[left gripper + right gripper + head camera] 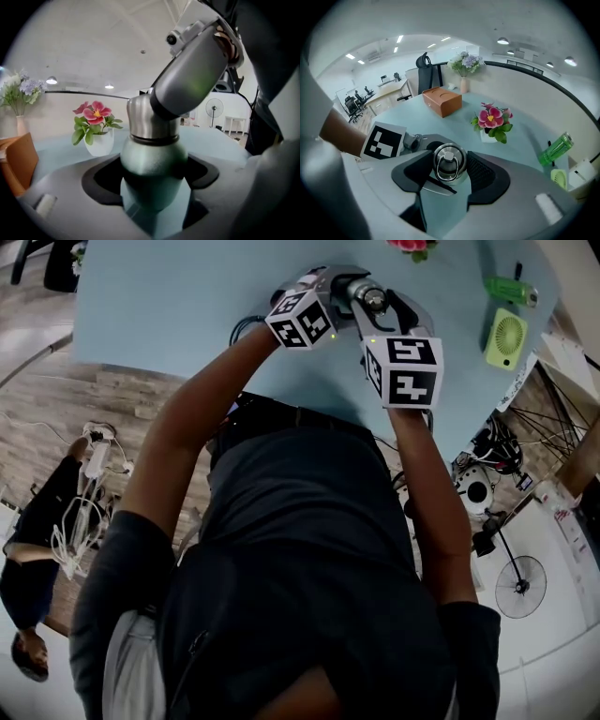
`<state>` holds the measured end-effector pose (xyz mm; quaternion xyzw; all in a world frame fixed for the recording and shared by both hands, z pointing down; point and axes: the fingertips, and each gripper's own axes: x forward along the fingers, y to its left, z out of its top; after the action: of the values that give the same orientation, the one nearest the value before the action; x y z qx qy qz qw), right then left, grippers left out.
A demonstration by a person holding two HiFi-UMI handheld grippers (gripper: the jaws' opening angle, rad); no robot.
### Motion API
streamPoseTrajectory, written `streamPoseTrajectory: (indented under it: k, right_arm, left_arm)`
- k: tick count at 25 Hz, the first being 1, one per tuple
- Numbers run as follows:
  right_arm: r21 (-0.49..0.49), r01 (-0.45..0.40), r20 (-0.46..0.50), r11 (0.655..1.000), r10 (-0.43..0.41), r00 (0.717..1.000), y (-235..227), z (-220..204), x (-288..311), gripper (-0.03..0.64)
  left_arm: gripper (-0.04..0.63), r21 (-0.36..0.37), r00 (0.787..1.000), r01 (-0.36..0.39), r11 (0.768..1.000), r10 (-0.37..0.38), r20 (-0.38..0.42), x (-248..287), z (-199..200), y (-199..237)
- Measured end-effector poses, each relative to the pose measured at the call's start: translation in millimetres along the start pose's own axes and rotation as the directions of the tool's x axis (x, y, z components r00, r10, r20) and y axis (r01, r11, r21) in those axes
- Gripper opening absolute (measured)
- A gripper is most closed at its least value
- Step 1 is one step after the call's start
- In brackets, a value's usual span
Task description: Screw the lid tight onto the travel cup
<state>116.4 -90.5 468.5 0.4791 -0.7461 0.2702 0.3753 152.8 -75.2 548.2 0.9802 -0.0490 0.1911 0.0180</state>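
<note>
The travel cup has a pale green body (153, 161) and a steel lid (151, 117) with a ring on top (448, 162). My left gripper (153, 180) is shut on the cup's green body, its jaws pressed against both sides. Coming from above, my right gripper (449, 169) is shut on the lid, dark pads on either side. In the head view both grippers meet over the blue table (169, 306), with the lid (373, 299) between the left gripper's marker cube (300, 320) and the right gripper's marker cube (404, 368). The cup's base is hidden.
A white pot of pink flowers (491, 123) stands beyond the cup. A green bottle (511, 289) and a small green fan (506, 337) lie at the table's right. An orange box (442, 101) and a flower vase (464, 70) stand farther off. Cables lie on the floor (80, 512).
</note>
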Motion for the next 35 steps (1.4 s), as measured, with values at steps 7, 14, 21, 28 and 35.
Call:
streamPoseTrajectory:
  k: [7, 14, 21, 28, 35]
  right_arm:
    - [-0.075, -0.076, -0.004, 0.994, 0.076, 0.997, 2, -2, 2, 0.232]
    - [-0.591, -0.369, -0.212, 0.718, 0.303, 0.929, 9, 7, -20, 0.239]
    - [-0.825, -0.562, -0.535, 0.064, 0.236, 0.812, 20, -9, -19, 0.241]
    - [-0.821, -0.555, -0.571, -0.134, 0.161, 0.805, 14, -23, -14, 0.259]
    - [-0.846, -0.533, -0.51, 0.013, 0.271, 0.816, 18, -24, -5, 0.253]
  left_arm:
    - [0.428, -0.002, 1.0, 0.005, 1.0, -0.005, 0.0, 2, 0, 0]
    - [0.428, 0.002, 1.0, 0.012, 1.0, -0.012, 0.002, 2, -1, 1]
    - [0.428, 0.002, 1.0, 0.008, 1.0, -0.008, -0.003, 1, -1, 1]
    - [0.428, 0.003, 1.0, 0.011, 1.0, -0.011, 0.003, 1, 0, 0]
    - [0.428, 0.006, 1.0, 0.014, 1.0, -0.014, -0.001, 1, 2, 0]
